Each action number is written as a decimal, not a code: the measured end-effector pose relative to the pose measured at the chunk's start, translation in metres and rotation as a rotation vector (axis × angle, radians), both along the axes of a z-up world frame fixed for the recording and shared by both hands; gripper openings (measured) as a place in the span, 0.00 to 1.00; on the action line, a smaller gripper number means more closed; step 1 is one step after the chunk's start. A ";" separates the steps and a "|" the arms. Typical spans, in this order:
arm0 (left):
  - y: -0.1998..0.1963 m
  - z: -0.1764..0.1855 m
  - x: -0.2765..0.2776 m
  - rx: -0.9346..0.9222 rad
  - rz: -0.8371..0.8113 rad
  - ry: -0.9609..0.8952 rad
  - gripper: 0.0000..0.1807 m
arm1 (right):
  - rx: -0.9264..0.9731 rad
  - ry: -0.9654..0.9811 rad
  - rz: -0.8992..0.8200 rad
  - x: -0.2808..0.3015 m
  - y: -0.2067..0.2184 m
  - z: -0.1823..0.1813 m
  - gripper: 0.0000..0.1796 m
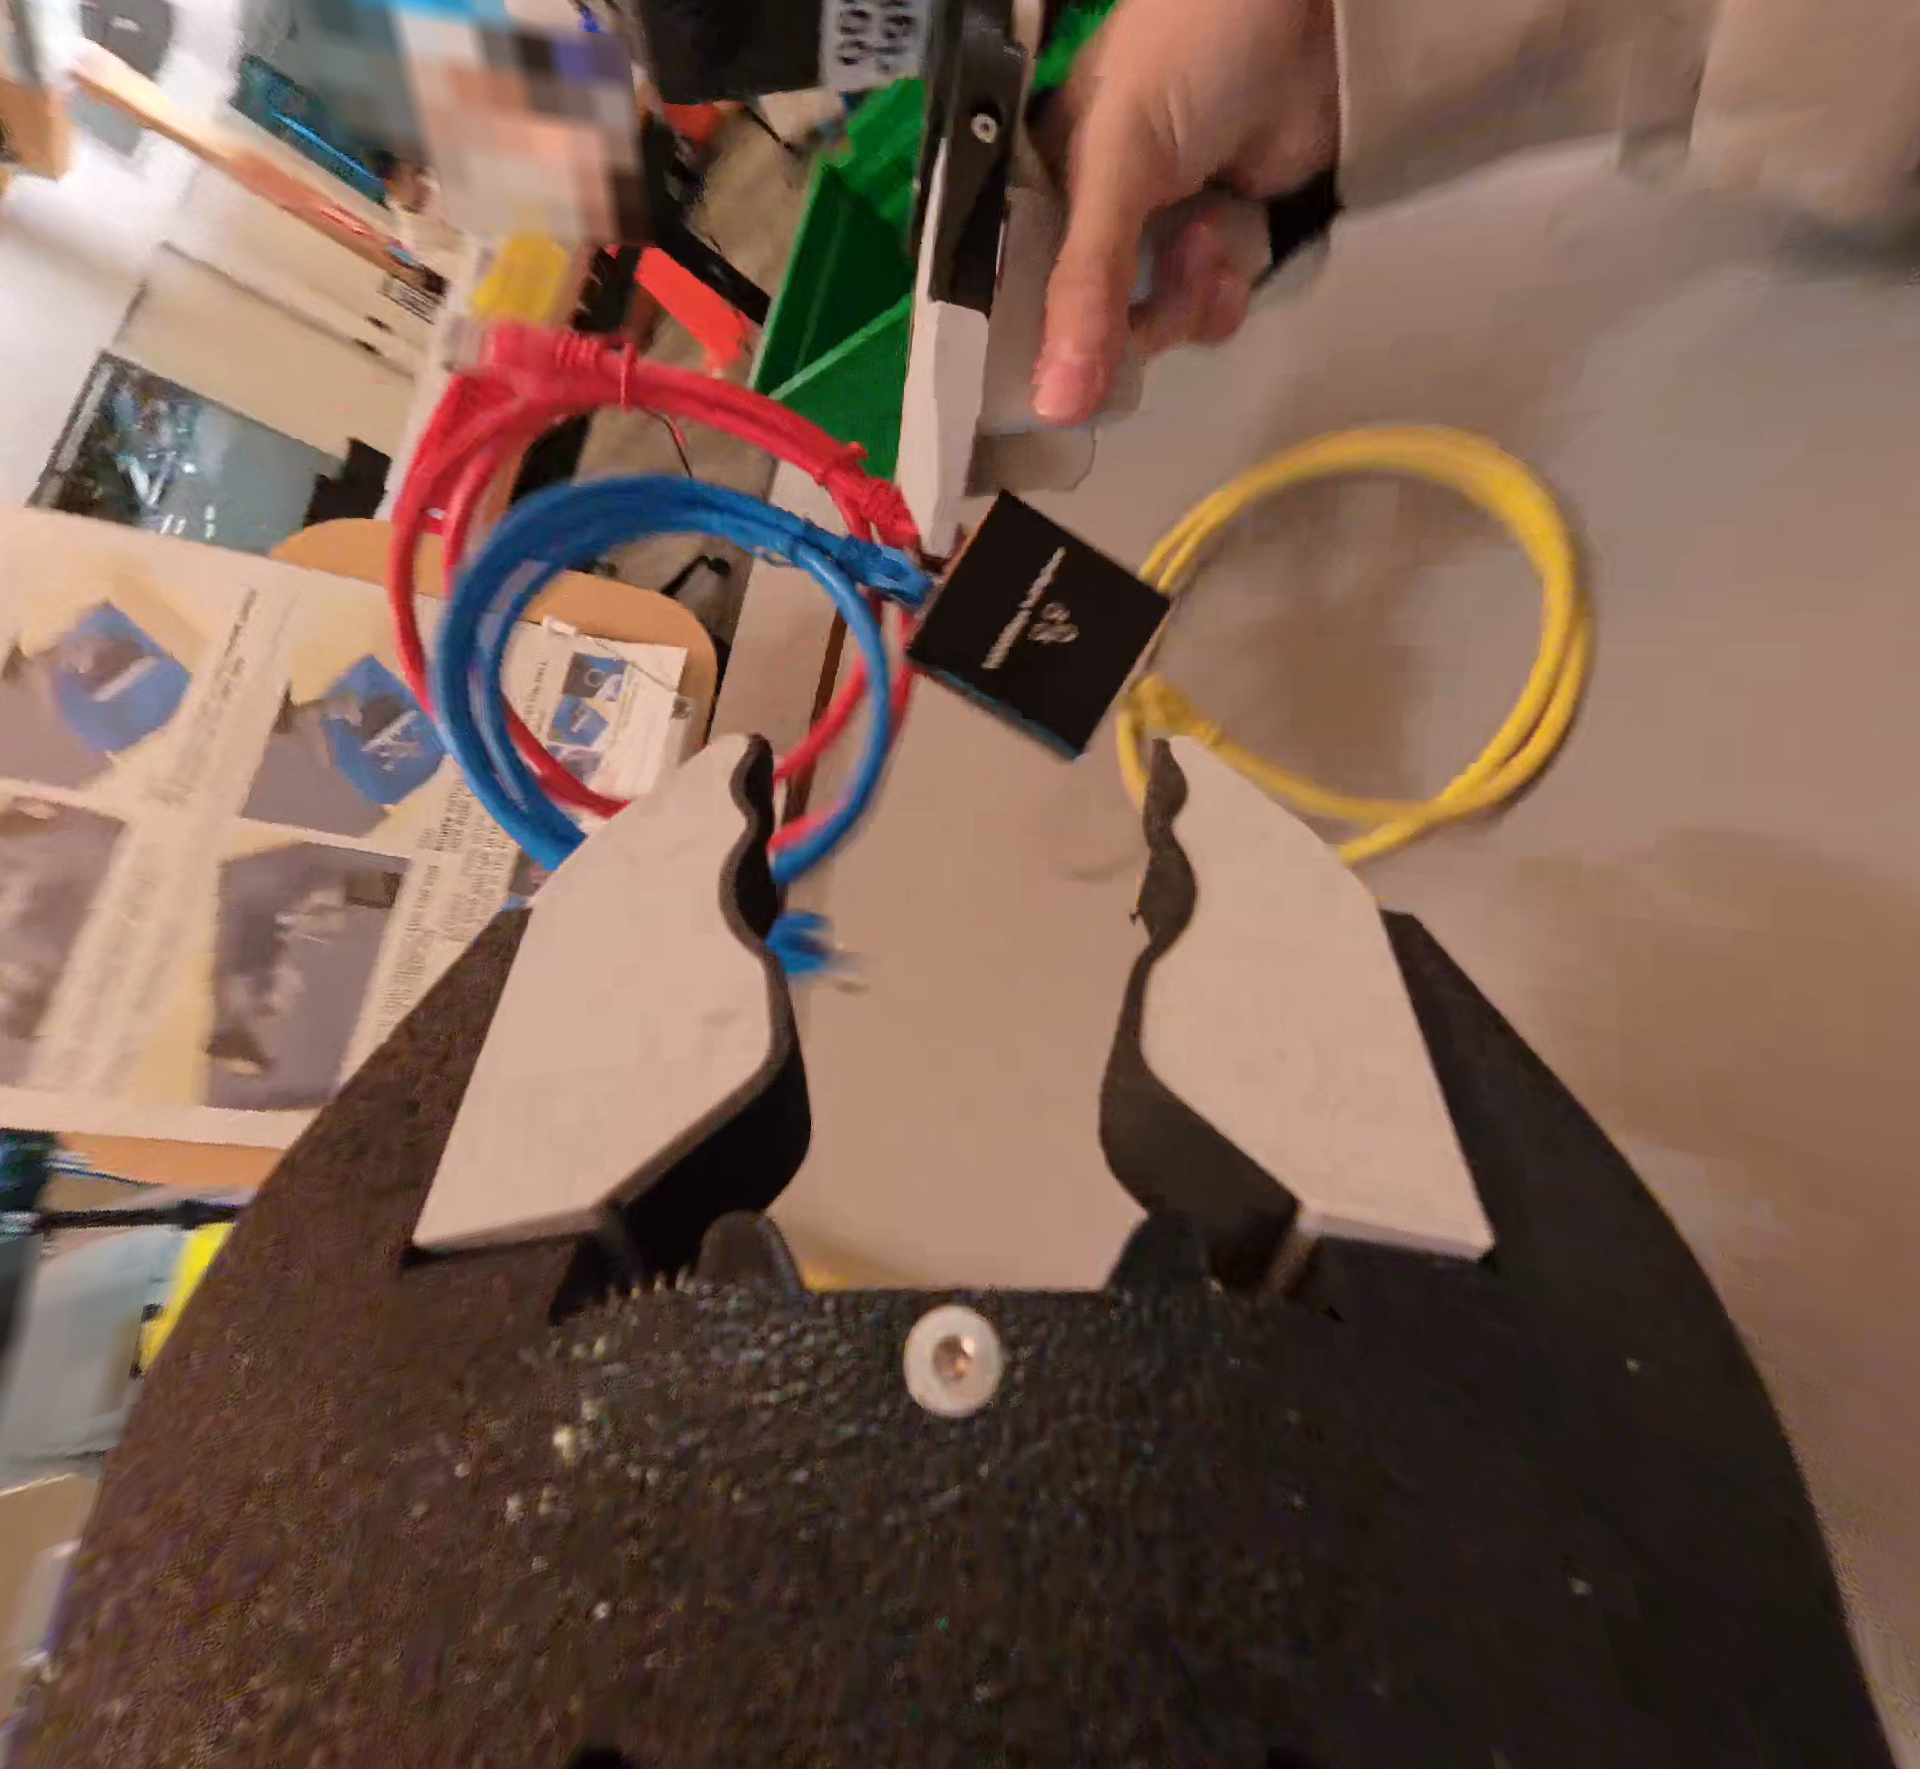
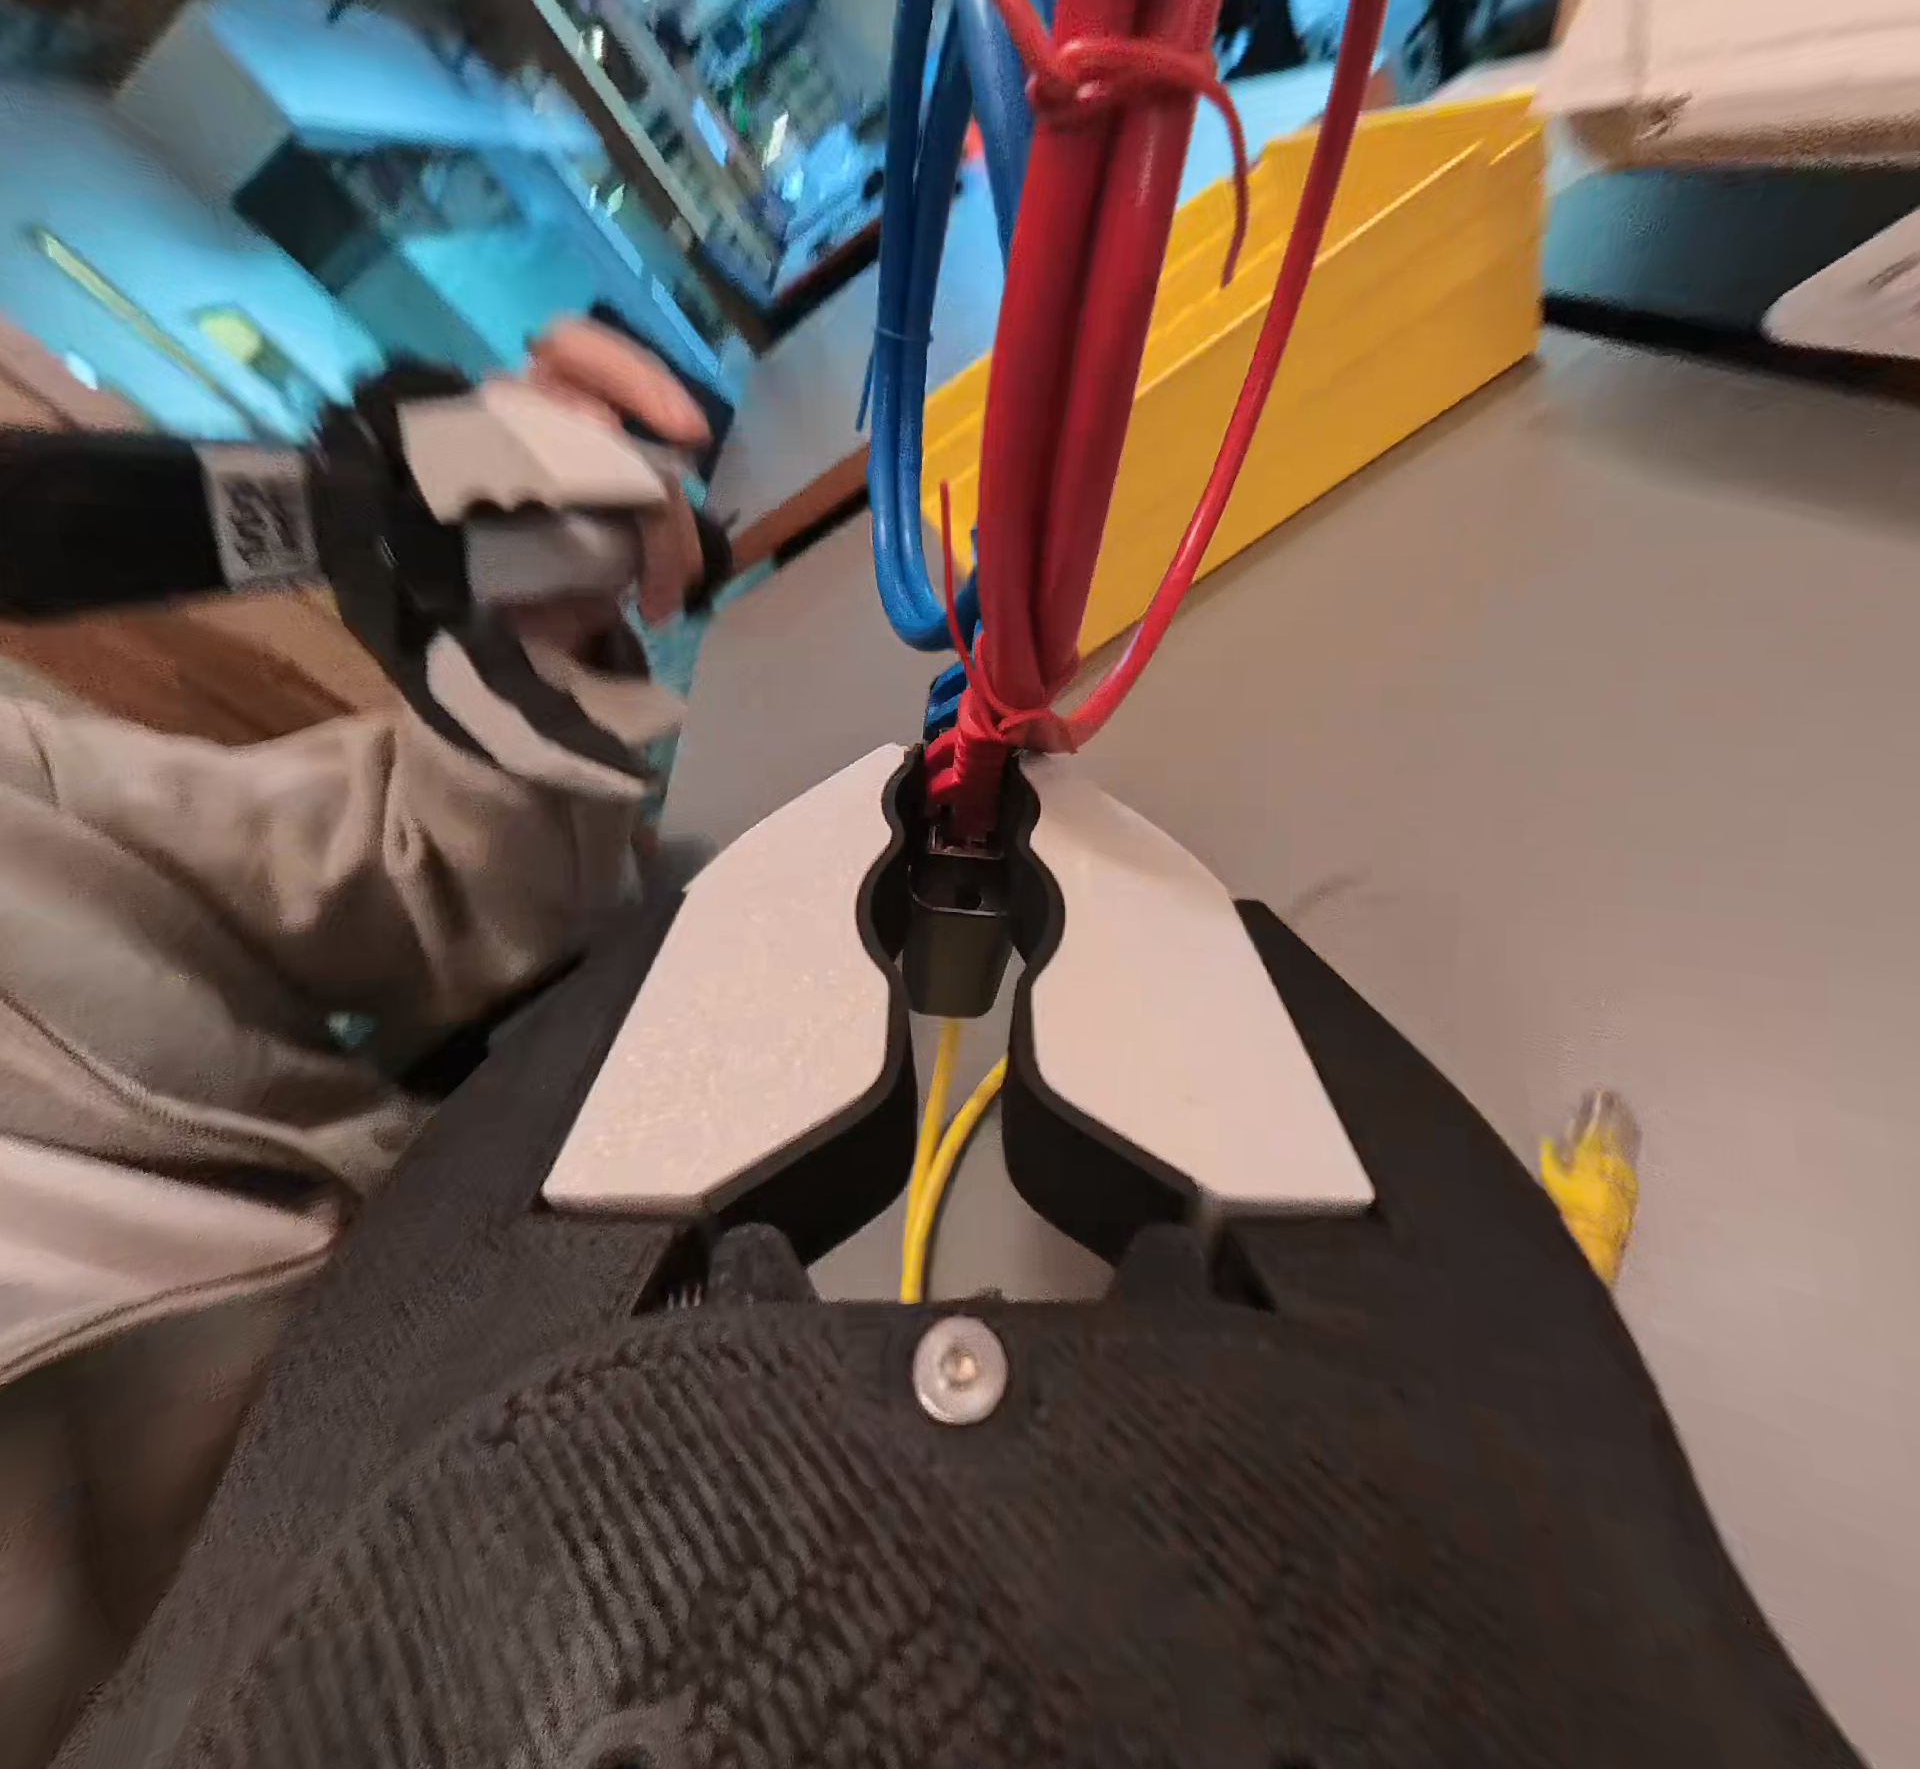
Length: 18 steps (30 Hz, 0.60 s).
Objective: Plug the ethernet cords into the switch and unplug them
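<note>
My right gripper (image 2: 966, 769) is shut on a small black switch (image 2: 956, 930) and holds it above the grey table (image 2: 1558, 732). A red cord (image 2: 1081, 369) and a blue cord (image 2: 914, 317) are plugged into the switch and loop away from it. In the left wrist view the switch (image 1: 1039, 623) sits at the tip of the right gripper (image 1: 945, 524), with the red coil (image 1: 623, 389) and the blue coil (image 1: 665, 514) to its left. A yellow cord (image 1: 1455, 639) lies loose on the table. My left gripper (image 1: 956, 763) is open and empty, short of the switch.
A green bin (image 1: 831, 306) stands behind the switch. A yellow bin (image 2: 1299, 348) lies along the table's far side. Printed sheets (image 1: 208, 836) lie to the left past the table edge. A person's hand (image 1: 1174, 161) holds the right gripper. The yellow cord's plug (image 2: 1590, 1179) lies at the right. Some 9 cm of space lies between my two pairs of fingers.
</note>
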<state>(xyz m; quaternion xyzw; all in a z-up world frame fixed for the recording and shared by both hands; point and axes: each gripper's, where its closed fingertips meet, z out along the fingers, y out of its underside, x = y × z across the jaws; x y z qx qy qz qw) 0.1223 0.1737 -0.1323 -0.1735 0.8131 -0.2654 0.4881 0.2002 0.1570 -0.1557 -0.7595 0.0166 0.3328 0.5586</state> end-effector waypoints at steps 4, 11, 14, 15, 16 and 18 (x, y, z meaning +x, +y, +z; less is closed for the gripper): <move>0.010 0.040 0.016 0.330 -0.085 -0.003 0.41 | -0.127 -0.071 0.226 -0.035 0.010 -0.012 0.08; 0.031 -0.004 0.025 0.903 -0.244 0.297 0.47 | -0.238 -0.147 0.497 -0.084 0.016 -0.026 0.08; 0.032 -0.026 0.017 0.908 -0.259 0.408 0.33 | -0.204 -0.153 0.562 -0.097 0.014 -0.020 0.08; 0.033 -0.031 0.015 0.901 -0.254 0.434 0.27 | -0.196 -0.155 0.576 -0.099 0.013 -0.018 0.08; 0.034 -0.033 0.014 0.888 -0.242 0.453 0.23 | -0.206 -0.175 0.579 -0.099 0.012 -0.020 0.08; 0.037 -0.036 0.014 0.816 -0.204 0.485 0.18 | -0.197 -0.217 0.562 -0.094 0.011 -0.022 0.09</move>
